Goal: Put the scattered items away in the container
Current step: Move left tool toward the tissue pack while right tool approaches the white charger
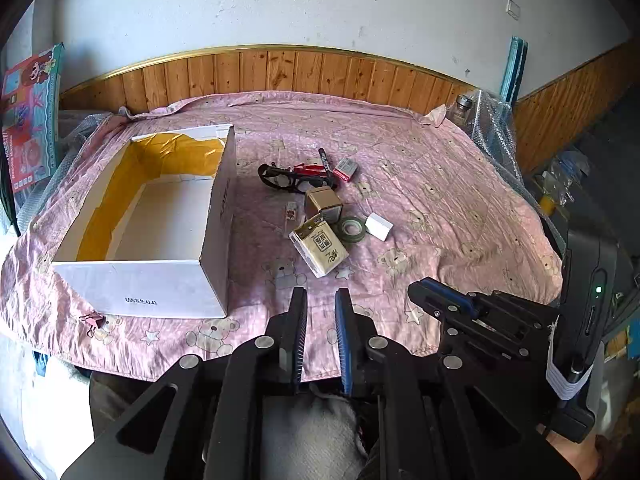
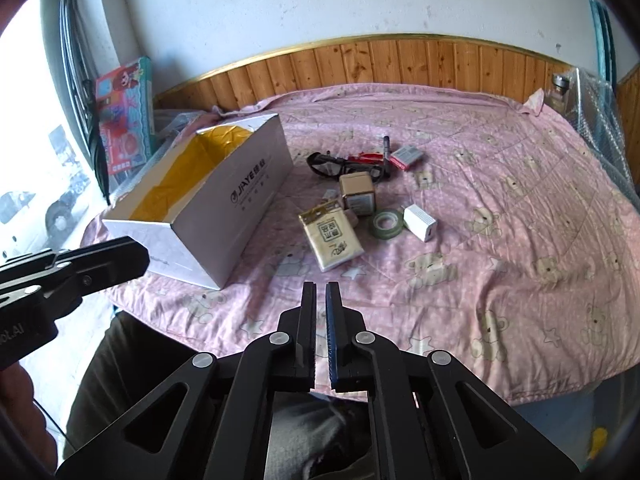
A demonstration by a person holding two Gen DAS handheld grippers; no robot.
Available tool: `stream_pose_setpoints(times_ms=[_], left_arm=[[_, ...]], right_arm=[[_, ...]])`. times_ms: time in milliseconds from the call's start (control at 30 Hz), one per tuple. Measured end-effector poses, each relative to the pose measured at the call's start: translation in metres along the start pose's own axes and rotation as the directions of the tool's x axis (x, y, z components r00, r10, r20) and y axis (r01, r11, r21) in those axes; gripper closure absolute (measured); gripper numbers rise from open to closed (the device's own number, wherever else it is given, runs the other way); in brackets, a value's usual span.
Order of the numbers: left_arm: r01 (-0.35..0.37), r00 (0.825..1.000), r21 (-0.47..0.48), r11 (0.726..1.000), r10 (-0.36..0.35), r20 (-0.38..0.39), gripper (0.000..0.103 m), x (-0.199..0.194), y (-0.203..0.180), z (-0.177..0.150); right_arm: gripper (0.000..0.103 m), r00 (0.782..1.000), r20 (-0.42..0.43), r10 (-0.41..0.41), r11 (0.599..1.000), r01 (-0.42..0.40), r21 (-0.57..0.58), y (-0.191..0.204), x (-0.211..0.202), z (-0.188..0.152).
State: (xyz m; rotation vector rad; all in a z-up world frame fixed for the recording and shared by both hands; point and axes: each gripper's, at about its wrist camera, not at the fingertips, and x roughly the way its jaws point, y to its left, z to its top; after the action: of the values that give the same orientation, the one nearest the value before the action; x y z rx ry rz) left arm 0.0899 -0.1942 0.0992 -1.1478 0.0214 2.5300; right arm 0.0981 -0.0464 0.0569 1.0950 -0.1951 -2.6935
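While both tools hang over the near edge of the tabletop, I see the left hand-held gripper with a narrow gap between its fingers, pinching nothing, and the right hand-held gripper with its fingers nearly pressed together, also empty. On the left stands the box — white, open-topped, yellow paper lining its walls, nothing visible inside. Just right of it the items lie in a loose cluster on the pink quilt: glasses at the far side, with a marker and a red-and-white pack beside them; nearer, a brown carton, a tissue pack, a tape roll and a white charger. A small sachet lies between box and carton. A pink clip sits near the box's near-left corner.
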Motion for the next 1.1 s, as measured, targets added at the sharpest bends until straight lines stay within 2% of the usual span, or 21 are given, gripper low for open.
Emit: stream_pose_setpoints(times_ms=[167,533,600,633,667,700,767,867,933,1100], left_arm=[[0.034,0.999,-0.019,0.999,-0.034,-0.013,0.101,0.007,0.005,-0.001],[0.061,0.993,-0.072,0.996,-0.068,-0.096,0.102,0.057,0.019,0.018],[0.059,0.991,-0.085,0.995,-0.069,-0.117,0.102,0.07,0.022,0.021],[0.071,0.988,-0.09,0.993,-0.082,-0.128,0.1,0.076,0.023,0.023],[0.076,0.986,-0.093,0.993,-0.088,-0.142,0.097,0.083,0.023,0.024],[0.079,0.984,-0.096,0.992,-0.094,-0.155,0.094,0.089,0.023,0.025],[0.089,0.978,-0.095,0.991,-0.105,-0.179,0.066,0.103,0.021,0.027],[0.082,0.973,-0.109,0.991,-0.103,-0.204,0.047,0.121,0.02,0.029],[0.084,0.968,-0.131,0.988,-0.112,-0.225,0.043,0.135,0.022,0.03],[0.104,0.951,-0.209,0.972,-0.158,-0.264,0.041,0.173,0.028,0.035]], right_arm=[[0.1,0.999,-0.001,0.054,0.997,-0.054,0.051,-0.004,0.004,0.008],[0.099,0.995,-0.068,0.068,0.993,-0.061,0.104,-0.031,0.051,0.026],[0.096,0.995,-0.076,0.069,0.991,-0.06,0.124,-0.038,0.06,0.027],[0.095,0.994,-0.082,0.071,0.989,-0.059,0.133,-0.043,0.066,0.028],[0.09,0.993,-0.095,0.074,0.988,-0.059,0.143,-0.048,0.072,0.029],[0.071,0.992,-0.102,0.075,0.986,-0.059,0.154,-0.053,0.077,0.03],[0.054,0.992,-0.108,0.067,0.984,-0.048,0.169,-0.064,0.085,0.031],[0.054,0.99,-0.13,0.046,0.983,-0.022,0.183,-0.083,0.097,0.036],[0.054,0.989,-0.146,0.026,0.981,0.003,0.193,-0.097,0.106,0.037],[0.054,0.983,-0.183,0.0,0.98,0.037,0.195,-0.129,0.13,0.048]])
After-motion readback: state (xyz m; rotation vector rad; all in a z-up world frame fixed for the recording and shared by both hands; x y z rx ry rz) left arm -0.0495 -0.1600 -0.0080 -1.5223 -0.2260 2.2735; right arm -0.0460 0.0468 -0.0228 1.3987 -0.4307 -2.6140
